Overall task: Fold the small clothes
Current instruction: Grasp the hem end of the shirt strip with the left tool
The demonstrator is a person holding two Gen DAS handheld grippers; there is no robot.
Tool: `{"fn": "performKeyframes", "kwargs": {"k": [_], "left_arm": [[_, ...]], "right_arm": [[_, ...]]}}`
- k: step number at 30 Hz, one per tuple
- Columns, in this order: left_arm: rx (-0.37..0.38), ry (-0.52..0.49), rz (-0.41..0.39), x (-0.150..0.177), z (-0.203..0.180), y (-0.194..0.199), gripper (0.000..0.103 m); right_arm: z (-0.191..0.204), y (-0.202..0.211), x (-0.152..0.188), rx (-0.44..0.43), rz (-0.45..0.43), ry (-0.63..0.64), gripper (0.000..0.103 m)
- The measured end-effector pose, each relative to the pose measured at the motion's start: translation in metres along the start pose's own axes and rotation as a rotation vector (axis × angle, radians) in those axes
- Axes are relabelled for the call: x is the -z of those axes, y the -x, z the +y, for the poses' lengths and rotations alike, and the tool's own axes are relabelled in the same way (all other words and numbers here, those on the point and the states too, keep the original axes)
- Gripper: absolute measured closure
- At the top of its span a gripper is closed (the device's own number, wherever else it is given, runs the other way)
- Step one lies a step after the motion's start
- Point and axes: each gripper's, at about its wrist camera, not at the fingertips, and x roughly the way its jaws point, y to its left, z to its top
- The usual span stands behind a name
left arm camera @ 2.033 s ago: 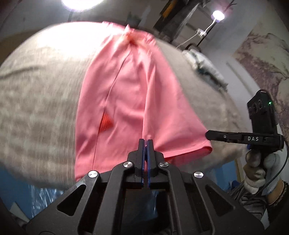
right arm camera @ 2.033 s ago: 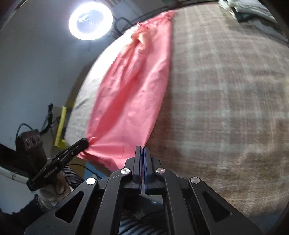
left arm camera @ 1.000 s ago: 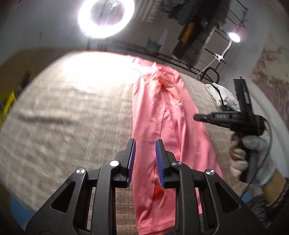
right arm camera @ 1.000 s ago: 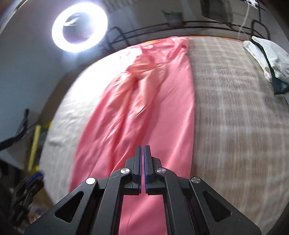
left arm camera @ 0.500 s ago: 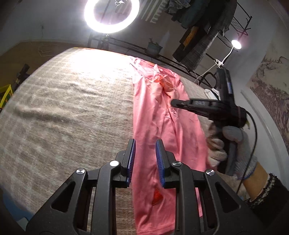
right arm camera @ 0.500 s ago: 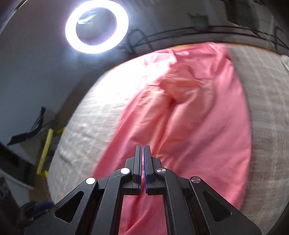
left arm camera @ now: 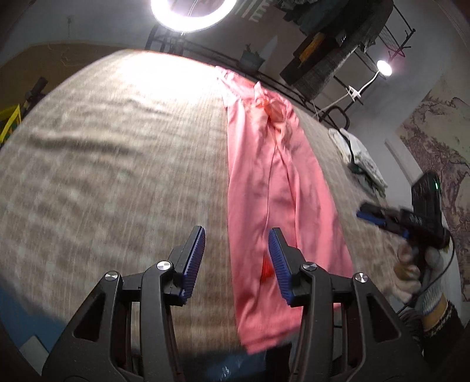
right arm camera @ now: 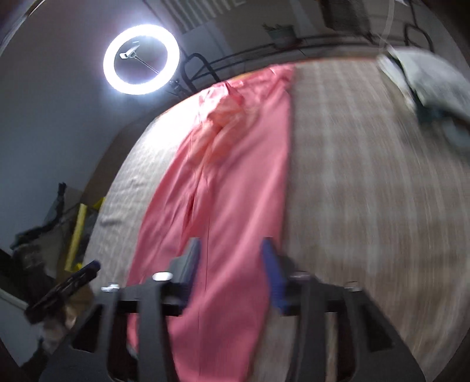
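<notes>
A pink pair of pants (left arm camera: 276, 188) lies stretched out lengthwise on the beige checked bed cover (left arm camera: 111, 164), waist at the far end, leg hems at the near edge. It also shows in the right wrist view (right arm camera: 232, 199). My left gripper (left arm camera: 236, 235) is open and empty above the near left edge of the pants. My right gripper (right arm camera: 230, 249) is open and empty above the near part of the pants. The right gripper shows in the left wrist view (left arm camera: 379, 217), to the right of the pants. The left gripper shows in the right wrist view (right arm camera: 85, 271), at the far left.
A ring light (left arm camera: 192, 14) stands behind the far edge of the bed. A pile of white and dark clothes (left arm camera: 361, 158) lies at the far right of the cover. A dark clothes rack (left arm camera: 346, 38) stands behind. A yellow object (right arm camera: 77, 232) stands left of the bed.
Both grippers have let go of the pants and opened. The left opened a second ago and now gapes wider; the right opened in the last half second. The pants now lie flat.
</notes>
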Motion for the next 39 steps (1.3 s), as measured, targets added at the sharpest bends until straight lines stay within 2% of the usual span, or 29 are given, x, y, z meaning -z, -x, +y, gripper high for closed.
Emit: {"fn": "performKeyframes", "kwargs": {"k": [3,6,11,13,15,16,17,18,19,20,23,26,28,30,32,39], "left_arm": [[0.022,0.032,0.042,0.016,0.004,0.000,0.057],[0.028,0.050,0.095,0.035,0.005,-0.002,0.057],[0.041,0.065,0.154,0.060,-0.005,-0.008,0.057],[0.024,0.046,0.140,0.066,-0.012,-0.008,0.057],[0.022,0.033,0.145,0.067,-0.018,-0.010,0.057],[0.025,0.034,0.140,0.068,-0.021,-0.011,0.058],[0.035,0.037,0.148,0.067,-0.021,-0.013,0.060],[0.045,0.045,0.155,0.066,-0.023,-0.016,0.073],[0.055,0.049,0.171,0.065,-0.025,-0.020,0.097],[0.069,0.053,0.191,0.065,-0.026,-0.024,0.099],[0.084,0.030,0.160,0.063,-0.036,-0.013,0.099],[0.083,-0.054,0.100,0.066,-0.053,0.005,0.099],[0.059,-0.083,0.120,0.070,-0.056,-0.002,0.099],[0.041,-0.050,0.168,0.075,-0.048,-0.016,0.100],[0.051,-0.007,0.182,0.076,-0.039,-0.020,0.100],[0.059,-0.032,0.138,0.056,-0.043,-0.004,0.100]], "right_arm": [[-0.014,0.002,0.043,-0.045,0.077,-0.073,0.054],[-0.016,0.002,0.069,-0.072,0.117,-0.091,0.054],[-0.011,-0.003,0.088,-0.095,0.144,-0.068,0.054],[-0.008,-0.003,0.090,-0.097,0.144,-0.051,0.054],[-0.007,-0.006,0.088,-0.104,0.148,-0.041,0.058],[-0.005,-0.010,0.089,-0.118,0.161,-0.044,0.069],[-0.005,-0.016,0.089,-0.136,0.187,-0.048,0.085],[-0.004,-0.022,0.090,-0.138,0.204,-0.044,0.091],[-0.003,-0.023,0.091,-0.138,0.200,-0.041,0.097],[-0.004,-0.019,0.097,-0.145,0.194,-0.038,0.098],[-0.008,0.000,0.096,-0.160,0.146,-0.033,0.100],[-0.019,0.022,0.098,-0.227,0.084,-0.067,0.100],[-0.025,0.019,0.102,-0.206,0.098,-0.083,0.100],[-0.029,0.008,0.107,-0.183,0.138,-0.096,0.100],[-0.027,0.001,0.109,-0.168,0.159,-0.089,0.100],[-0.022,0.005,0.094,-0.245,0.117,-0.145,0.100]]}}
